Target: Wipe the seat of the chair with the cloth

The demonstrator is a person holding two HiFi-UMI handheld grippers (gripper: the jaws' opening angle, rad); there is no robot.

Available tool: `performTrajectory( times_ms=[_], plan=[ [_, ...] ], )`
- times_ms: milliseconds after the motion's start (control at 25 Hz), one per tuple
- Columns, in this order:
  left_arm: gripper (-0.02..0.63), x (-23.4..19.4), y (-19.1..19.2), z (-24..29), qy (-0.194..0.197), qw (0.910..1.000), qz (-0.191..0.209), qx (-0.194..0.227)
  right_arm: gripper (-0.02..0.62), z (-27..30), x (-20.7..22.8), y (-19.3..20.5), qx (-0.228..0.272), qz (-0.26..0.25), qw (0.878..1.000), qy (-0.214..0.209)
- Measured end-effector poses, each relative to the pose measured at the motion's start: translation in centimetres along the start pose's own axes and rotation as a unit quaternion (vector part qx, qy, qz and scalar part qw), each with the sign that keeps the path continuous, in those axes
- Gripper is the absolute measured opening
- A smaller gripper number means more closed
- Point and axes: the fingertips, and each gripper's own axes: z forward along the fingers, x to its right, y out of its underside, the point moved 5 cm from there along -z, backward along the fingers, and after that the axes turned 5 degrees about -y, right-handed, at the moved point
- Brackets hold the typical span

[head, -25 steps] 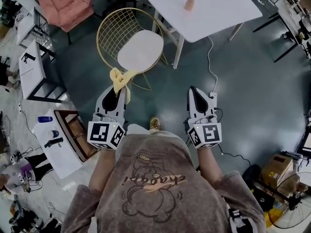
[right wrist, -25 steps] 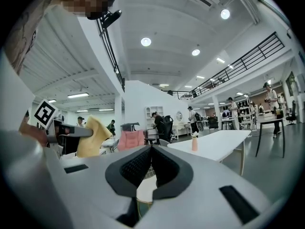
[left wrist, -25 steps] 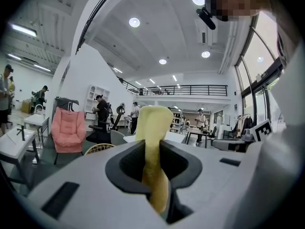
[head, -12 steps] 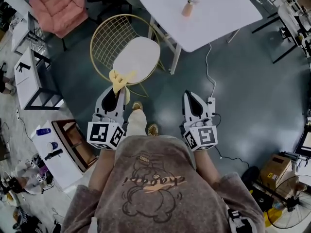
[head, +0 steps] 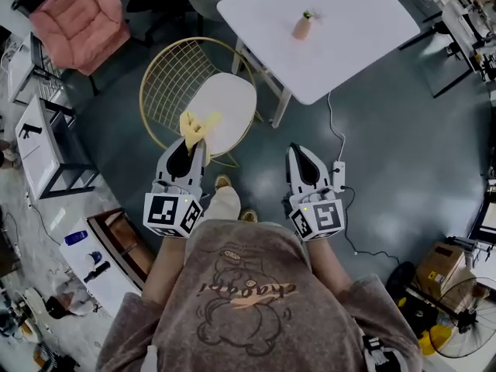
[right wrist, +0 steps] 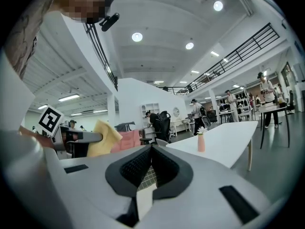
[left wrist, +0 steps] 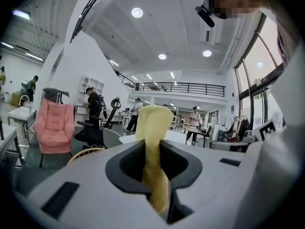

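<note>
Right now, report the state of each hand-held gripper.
Left hand-held gripper: closed on the yellow cloth.
Right hand-held gripper: closed, holding nothing.

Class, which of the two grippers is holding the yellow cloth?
The left gripper: its jaws clamp the yellow cloth, while the right gripper holds nothing.

A big open-plan office hall: mezzanine railing, black office chair, people at desks.
</note>
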Motion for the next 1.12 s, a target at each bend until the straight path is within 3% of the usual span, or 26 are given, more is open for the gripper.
performTrajectory(
  times_ms=[480,1120],
  plan=[
    [0.072,-6.4,-1.3,7.6,0.038,0.9992,0.002,-0.015,0.026,9.2,0.2,-0.2,-0.002,0.003,1.0,0.021],
    [0.072,-9.3,3.0,15.5,0.031,0.998,-0.023,-0.05,0.026,16.8,4.6,3.4,-0.03,0.003,0.999,0.018]
  ],
)
